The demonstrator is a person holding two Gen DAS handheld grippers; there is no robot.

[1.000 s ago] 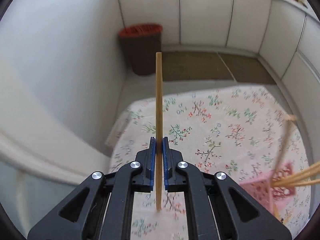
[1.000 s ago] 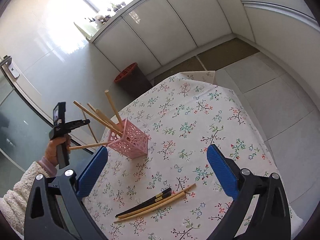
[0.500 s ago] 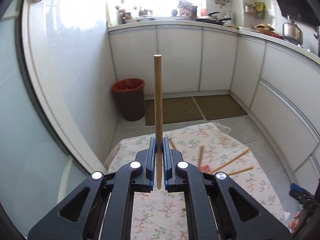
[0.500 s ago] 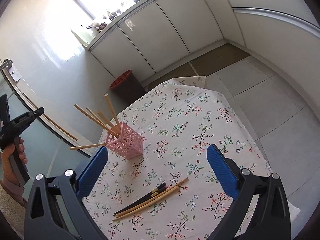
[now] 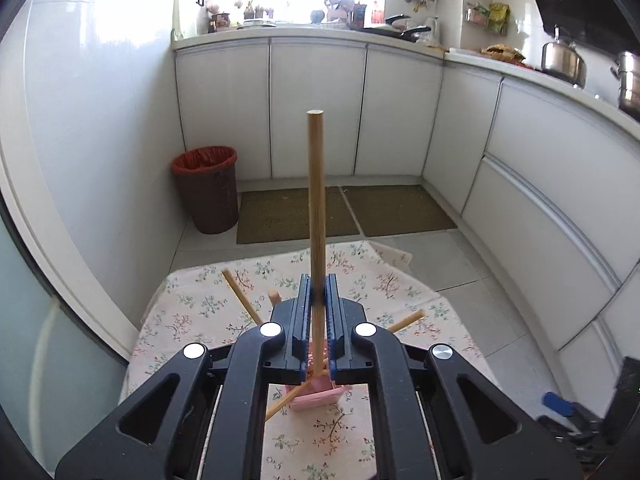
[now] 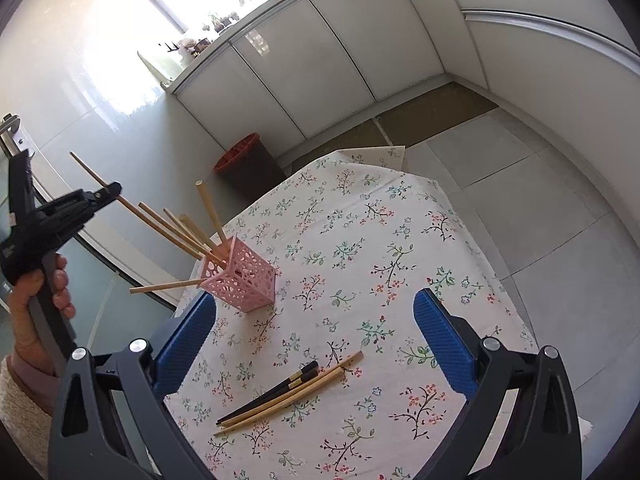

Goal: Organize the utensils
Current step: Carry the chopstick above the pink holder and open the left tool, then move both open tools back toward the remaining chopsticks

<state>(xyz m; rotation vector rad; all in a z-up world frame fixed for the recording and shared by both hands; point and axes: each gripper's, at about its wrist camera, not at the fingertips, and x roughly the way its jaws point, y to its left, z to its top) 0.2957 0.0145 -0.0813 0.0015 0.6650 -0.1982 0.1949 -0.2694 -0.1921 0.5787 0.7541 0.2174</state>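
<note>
My left gripper (image 5: 317, 300) is shut on a wooden chopstick (image 5: 316, 208), held upright above the pink lattice holder (image 5: 316, 394); the stick's lower end reaches down into the holder. From the right wrist view the left gripper (image 6: 110, 192) holds that chopstick (image 6: 92, 172) slanting into the pink holder (image 6: 244, 280), which stands on the table with several wooden chopsticks in it. My right gripper (image 6: 314, 340) is open and empty above the table. Below it lie a black pair (image 6: 276, 390) and two wooden chopsticks (image 6: 296, 394).
The table carries a floral tablecloth (image 6: 360, 240). A brown bin with a red liner (image 5: 206, 190) stands on the floor beyond the table, next to floor mats (image 5: 340, 214). White cabinets (image 5: 320, 108) line the walls.
My left gripper has swung over with its chopstick and now stands above the pink holder, the stick's lower end inside it. My right gripper has stayed open and dropped a little toward the table.
</note>
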